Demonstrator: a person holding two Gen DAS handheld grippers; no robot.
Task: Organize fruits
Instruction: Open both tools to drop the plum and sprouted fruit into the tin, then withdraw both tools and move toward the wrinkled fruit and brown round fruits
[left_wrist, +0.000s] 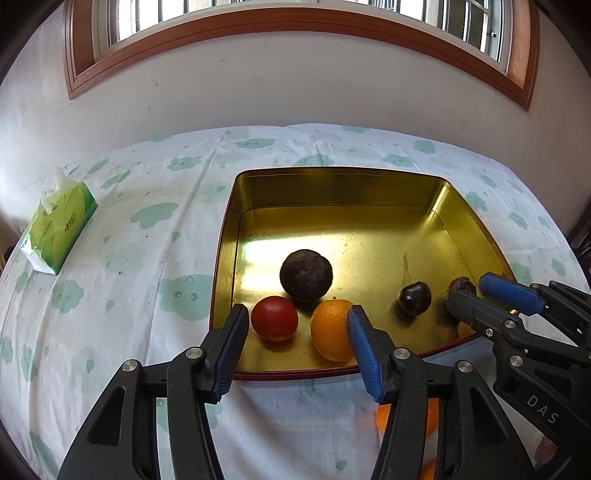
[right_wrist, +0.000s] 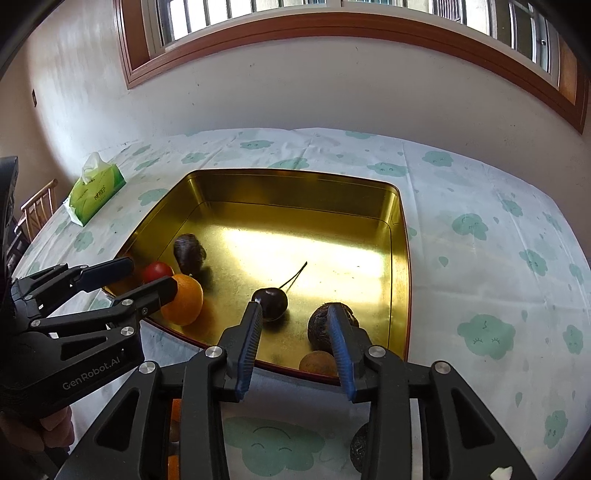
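A gold tin tray (left_wrist: 332, 192) (right_wrist: 295, 188) sits on the cloud-print tablecloth. In it lie a red tomato (left_wrist: 274, 318) (right_wrist: 157, 271), an orange (left_wrist: 330, 328) (right_wrist: 184, 300), a dark wrinkled round fruit (left_wrist: 306, 275) (right_wrist: 189, 252), a dark cherry (left_wrist: 414, 297) (right_wrist: 271, 302), a second dark wrinkled fruit (left_wrist: 460, 286) (right_wrist: 321, 328) and a small brownish fruit (right_wrist: 317, 363). My left gripper (left_wrist: 297, 325) (right_wrist: 147, 277) is open and empty over the tray's near edge, by the tomato and orange. My right gripper (right_wrist: 295, 321) (left_wrist: 476, 291) is open and empty, above the cherry and wrinkled fruit.
A green tissue pack (left_wrist: 59, 225) (right_wrist: 96, 192) lies at the far left of the table. Orange fruit (left_wrist: 384, 417) shows under the left gripper on the cloth outside the tray. A dark round thing (right_wrist: 356, 448) lies under the right gripper. A wall and window stand behind.
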